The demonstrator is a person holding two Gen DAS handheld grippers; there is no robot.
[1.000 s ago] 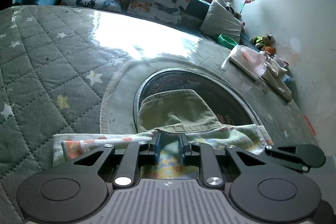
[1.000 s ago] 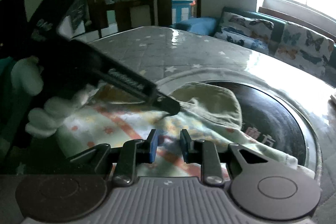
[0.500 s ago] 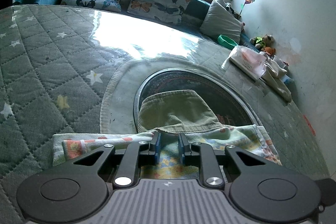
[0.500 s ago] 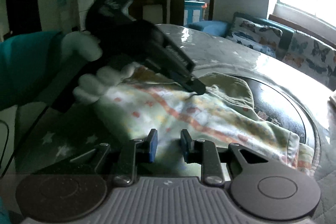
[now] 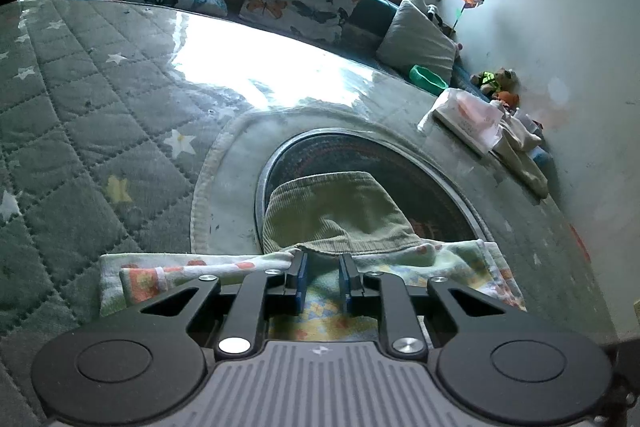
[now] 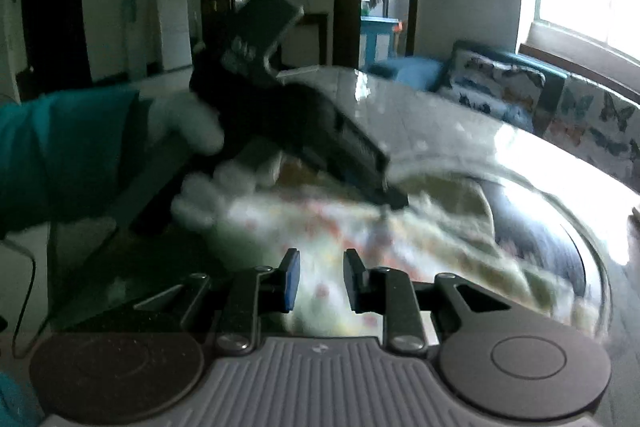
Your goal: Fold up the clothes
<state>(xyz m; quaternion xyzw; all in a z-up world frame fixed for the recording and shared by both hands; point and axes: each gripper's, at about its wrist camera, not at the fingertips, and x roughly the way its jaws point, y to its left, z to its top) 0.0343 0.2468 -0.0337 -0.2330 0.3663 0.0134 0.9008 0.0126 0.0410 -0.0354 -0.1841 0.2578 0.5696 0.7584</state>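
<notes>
**Left tool pins the seam while the right hovers clear of the cloth**

The clothes lie in a low stack on the quilted star-patterned table (image 5: 80,115), over the near rim of the round dark inset (image 5: 420,167) at its middle. Lowest and nearest is a printed garment (image 5: 452,259) in pale green, orange and yellow; on top of it and running out over the inset is an olive corduroy piece (image 5: 336,211).

The left hand-held gripper (image 5: 322,277) sits at the near hem of the corduroy piece, where it meets the printed garment. Its blue-padded fingers stand a little apart with cloth between them; whether they truly pinch it I cannot tell. In the right wrist view, a white-gloved hand (image 6: 200,163) drives this tool down onto the cloth. The right hand-held gripper (image 6: 319,281) has its fingers apart, nothing between them, above the near part of the printed garment; that view is motion-blurred.

Whether a fold is being set up or has just been laid down, these views do not settle. To do the step well, I would judge: keep the left tool steady on the seam as an anchor, take both layers of an edge rather than one, and carry it low and flat so the corduroy does not slide off.

The printed garment's long axis runs left to right along the inset's near rim. The corduroy piece crosses it, its rounded end pointing away over the inset, toward the butterfly cushions (image 5: 296,3).
</notes>
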